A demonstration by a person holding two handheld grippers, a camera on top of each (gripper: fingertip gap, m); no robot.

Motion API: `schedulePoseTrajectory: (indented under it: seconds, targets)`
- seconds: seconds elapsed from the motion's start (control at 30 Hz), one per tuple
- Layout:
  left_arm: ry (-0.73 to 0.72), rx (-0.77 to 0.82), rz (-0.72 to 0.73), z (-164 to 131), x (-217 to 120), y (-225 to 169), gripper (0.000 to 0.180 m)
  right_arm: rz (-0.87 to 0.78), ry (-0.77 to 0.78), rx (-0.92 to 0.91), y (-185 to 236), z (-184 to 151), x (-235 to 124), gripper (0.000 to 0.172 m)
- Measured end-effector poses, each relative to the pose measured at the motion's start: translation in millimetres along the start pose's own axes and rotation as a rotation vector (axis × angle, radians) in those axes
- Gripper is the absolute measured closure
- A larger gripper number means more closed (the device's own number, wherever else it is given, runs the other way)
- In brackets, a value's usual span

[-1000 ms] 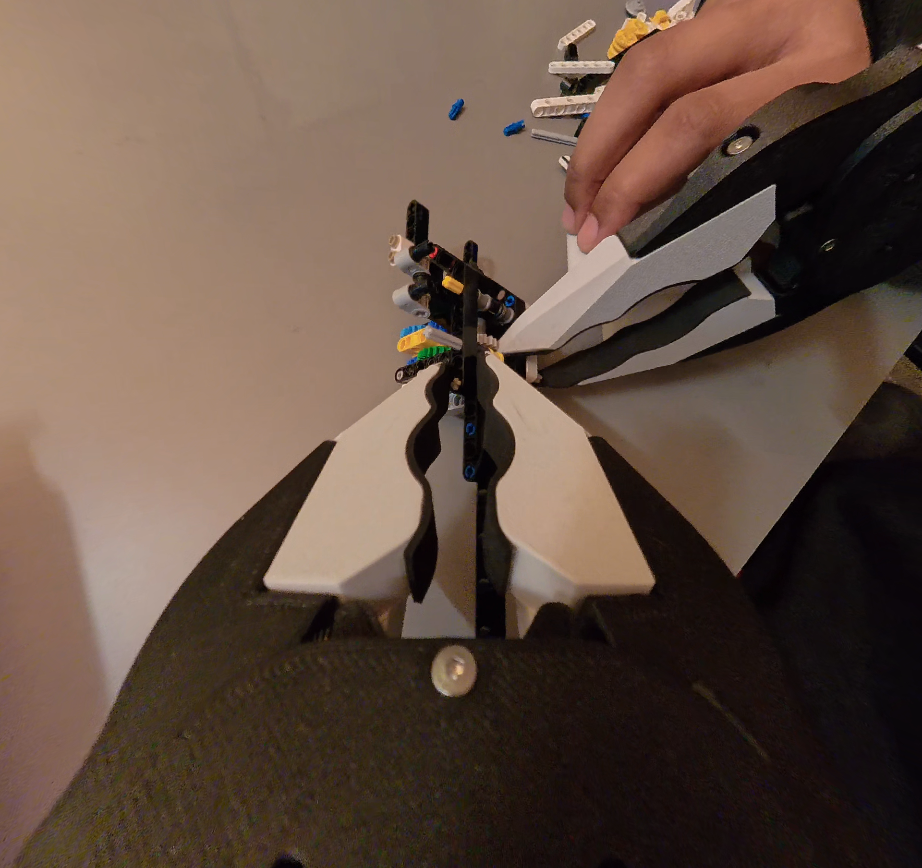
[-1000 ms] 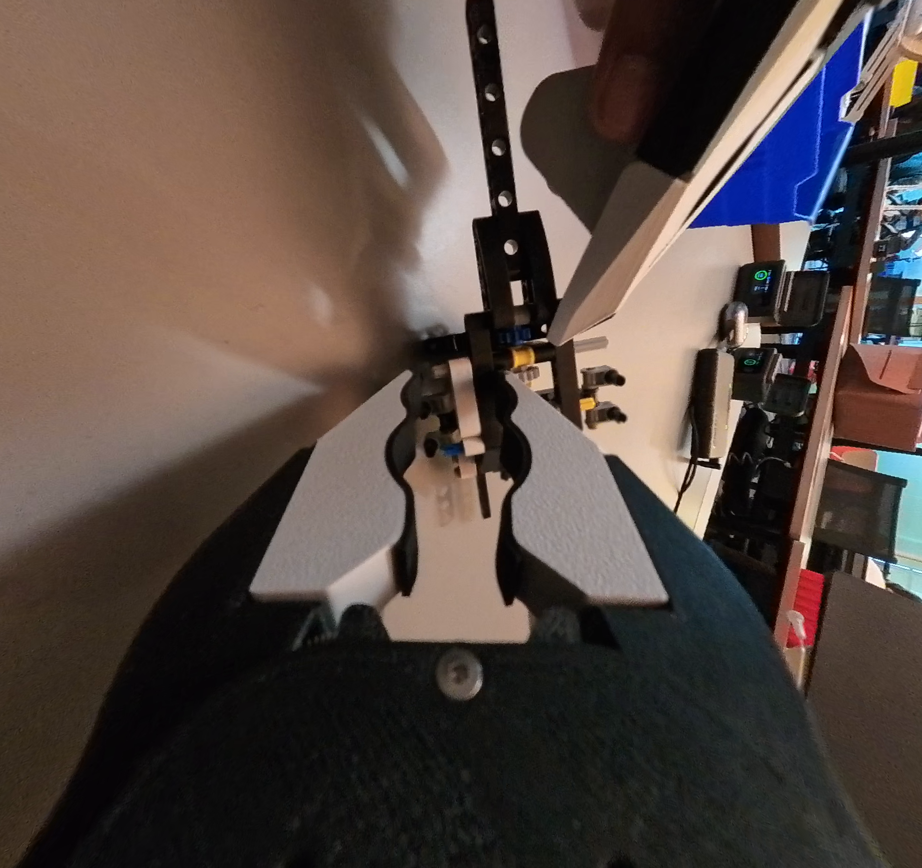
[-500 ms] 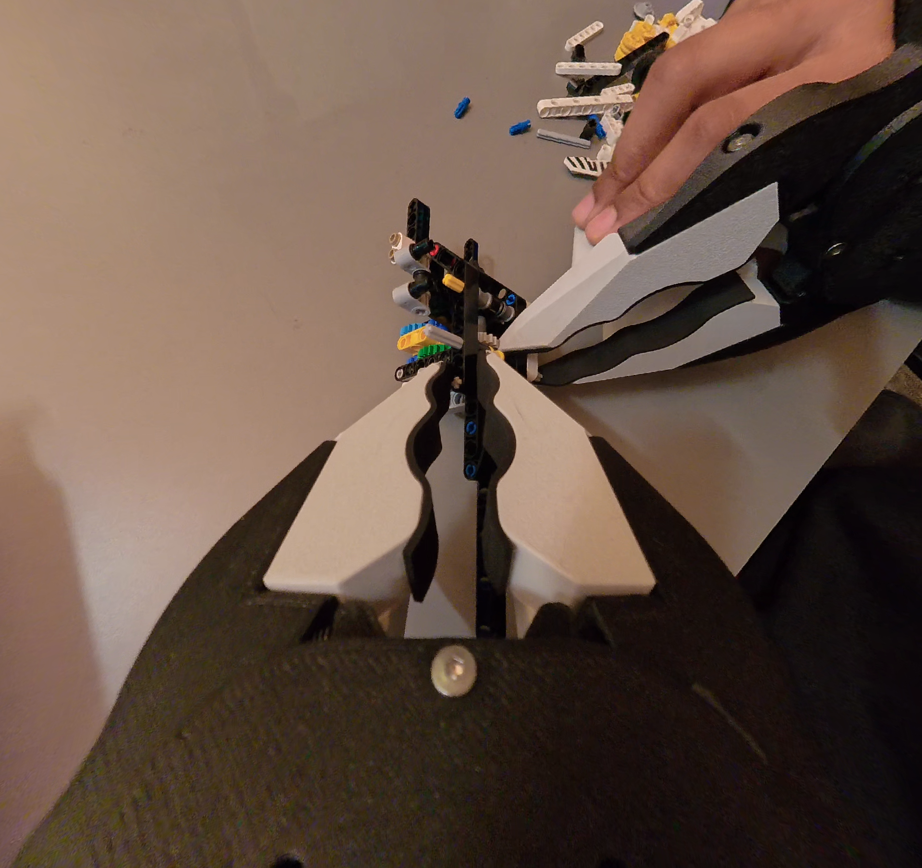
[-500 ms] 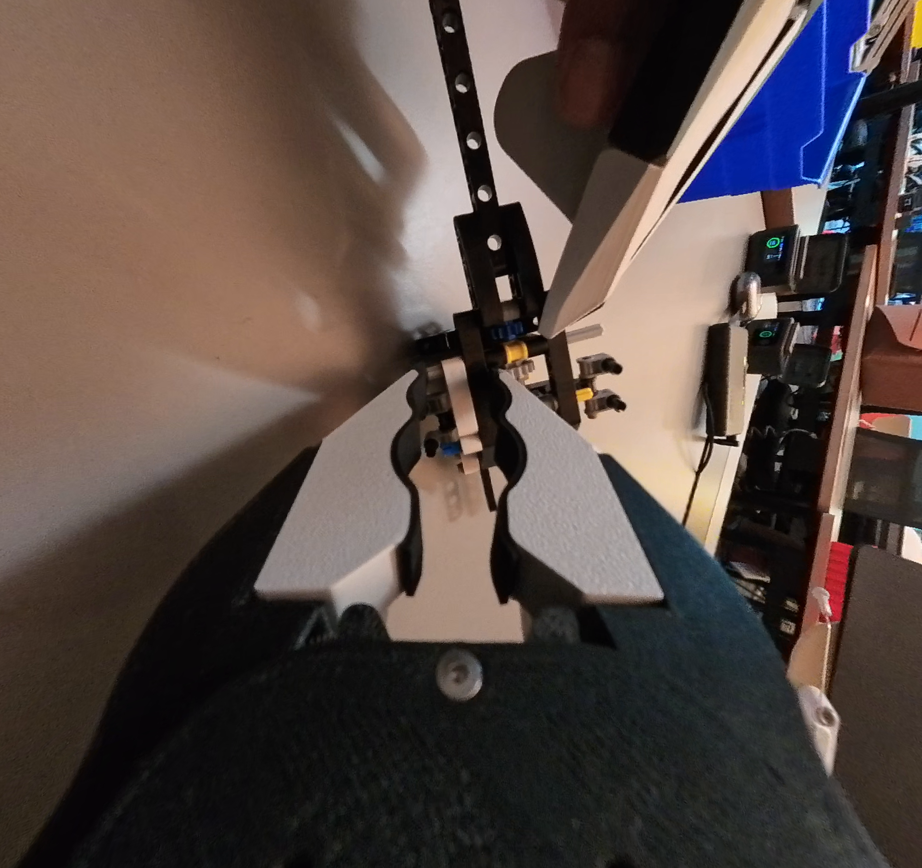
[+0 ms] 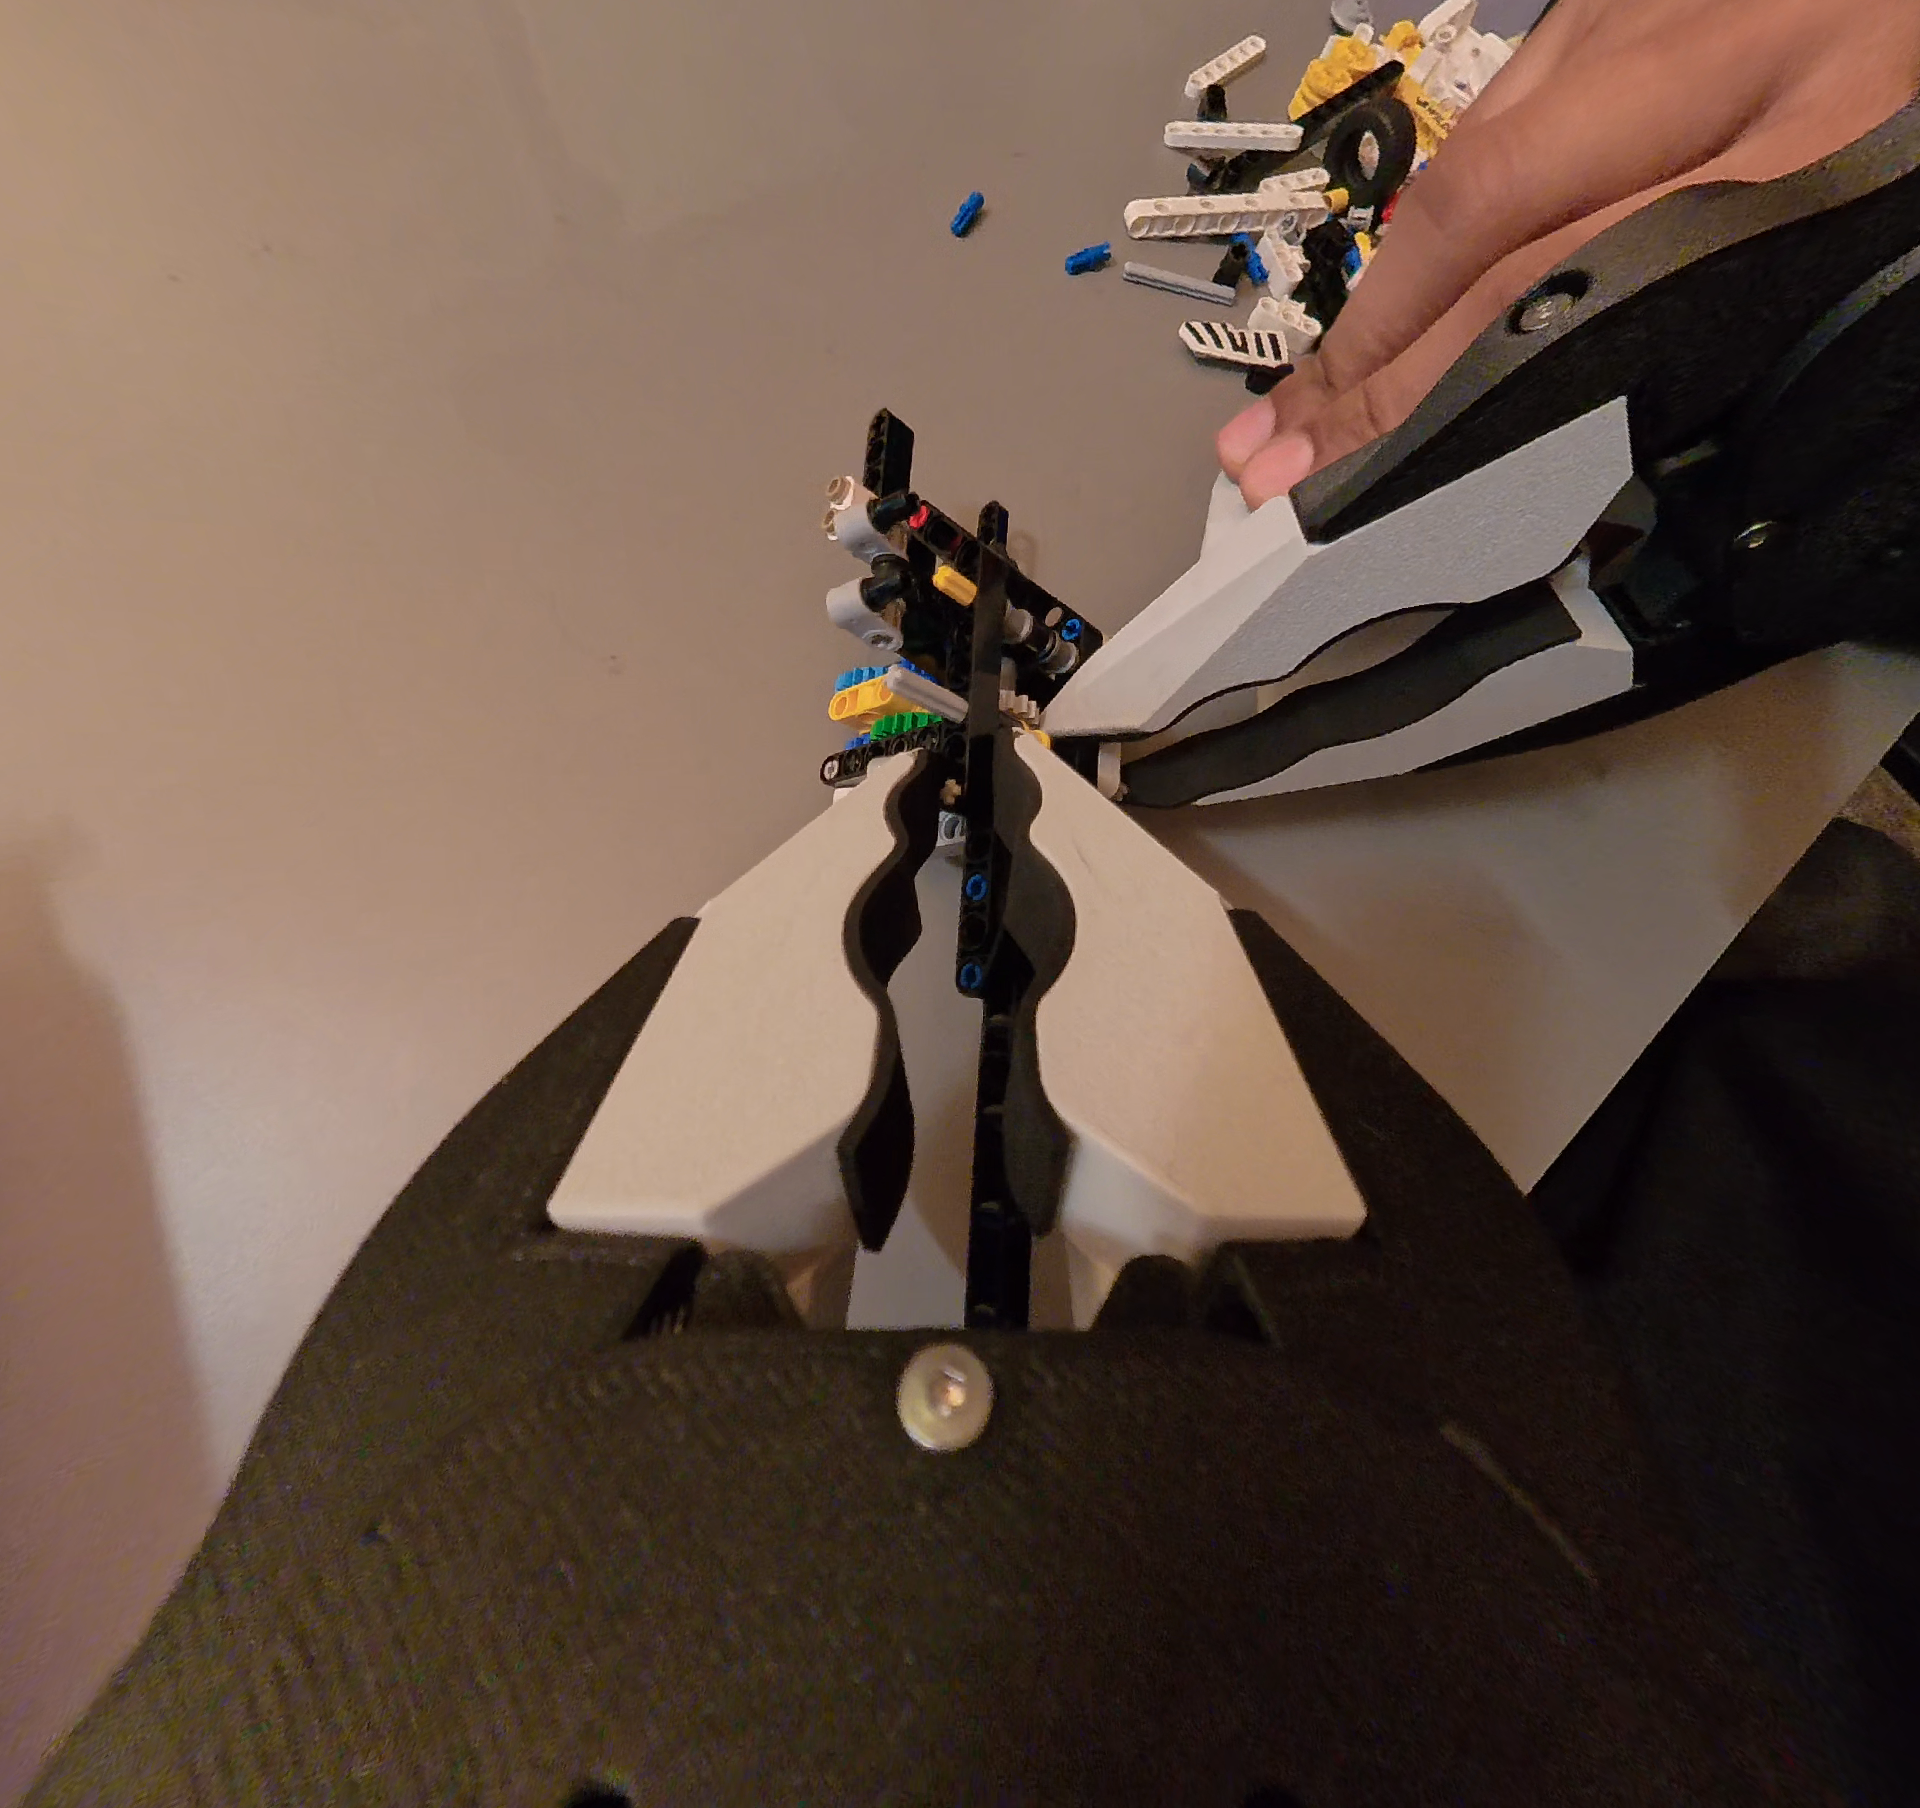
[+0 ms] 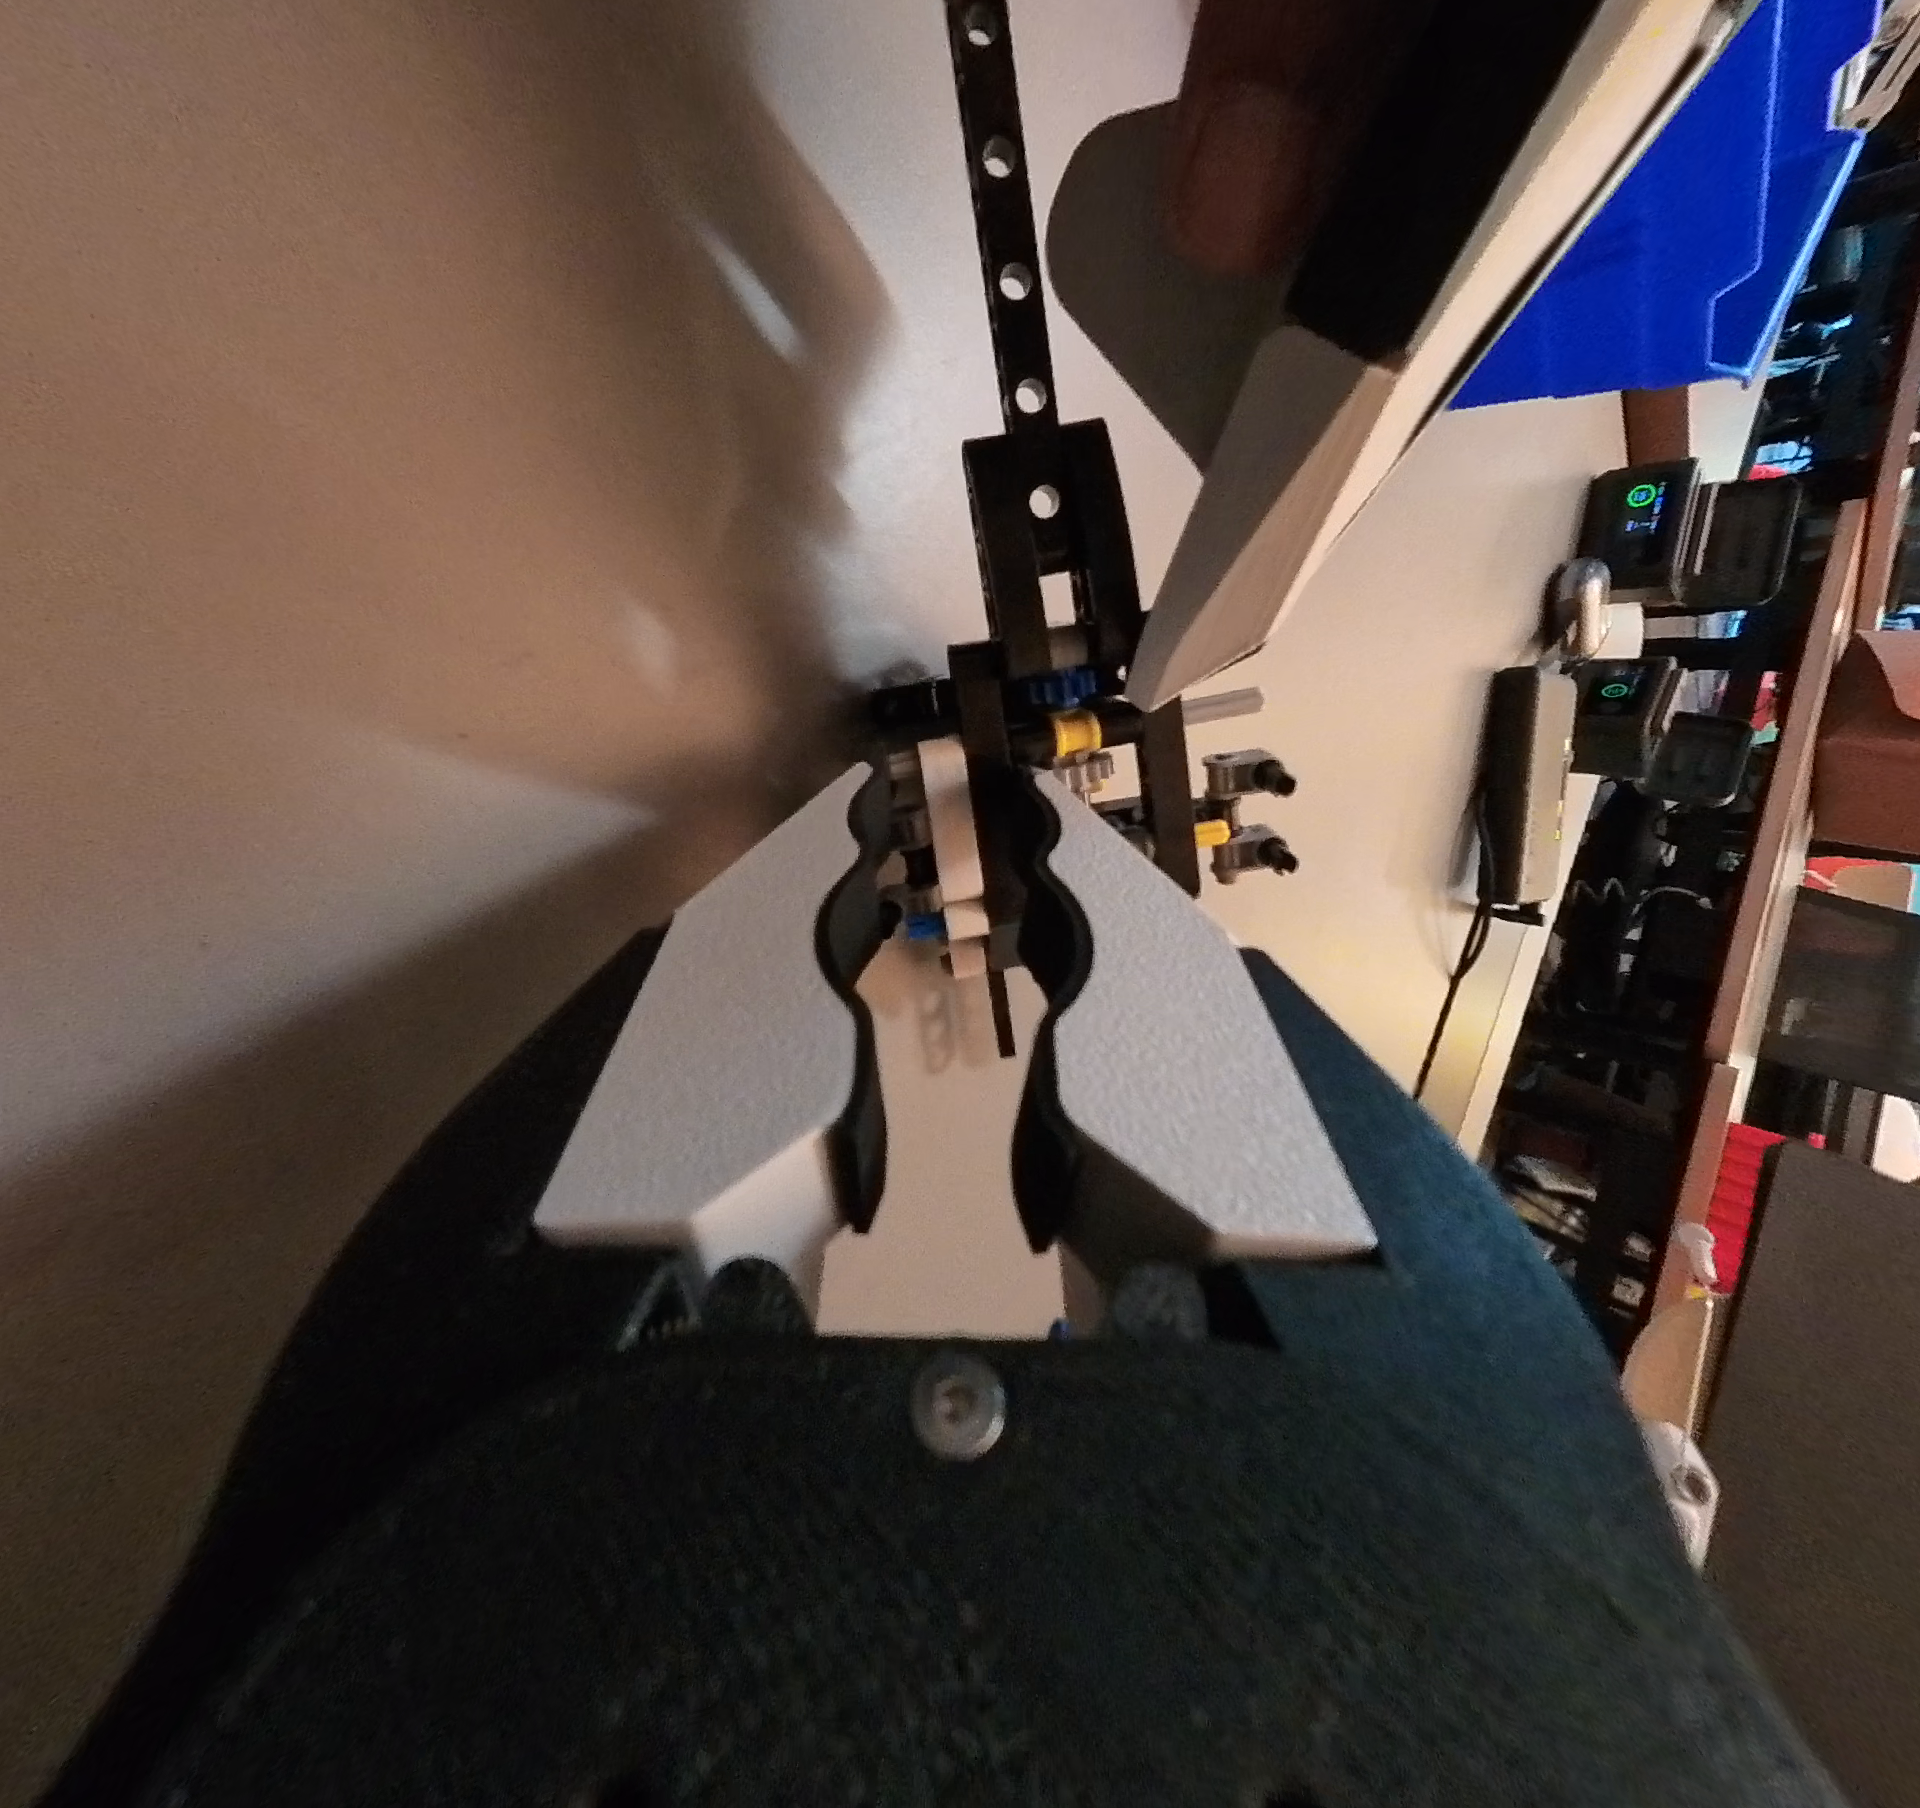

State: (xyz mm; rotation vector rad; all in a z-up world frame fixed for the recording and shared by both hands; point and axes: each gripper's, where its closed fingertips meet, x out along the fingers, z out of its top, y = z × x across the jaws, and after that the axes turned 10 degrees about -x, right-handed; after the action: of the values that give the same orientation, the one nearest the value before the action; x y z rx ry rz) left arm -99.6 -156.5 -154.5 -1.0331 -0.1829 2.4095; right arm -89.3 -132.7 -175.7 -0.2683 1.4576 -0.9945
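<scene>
Fingers of left gripper (image 5: 977, 771) and right gripper (image 6: 961, 792), nearly closed, both clamp one brick assembly (image 5: 951, 615); two blue pins (image 5: 966, 212) at 12 o'clock.

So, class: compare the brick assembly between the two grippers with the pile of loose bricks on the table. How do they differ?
The brick assembly is pinned together, and both grippers close on it; the loose bricks lie scattered and untouched. The assembly is mostly black; the pile is mostly white and yellow. Both are holed-beam building parts.
</scene>
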Motion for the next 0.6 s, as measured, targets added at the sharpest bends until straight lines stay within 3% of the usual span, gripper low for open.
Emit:
schedulePoseTrajectory:
  seconds: [0.6]
  targets:
    - [-0.027, 0.011, -0.034, 1.0, 2.1, -6.3, 0.169, 0.007, 0.006, -0.039, 0.4, -1.0, -1.7, 0.157]
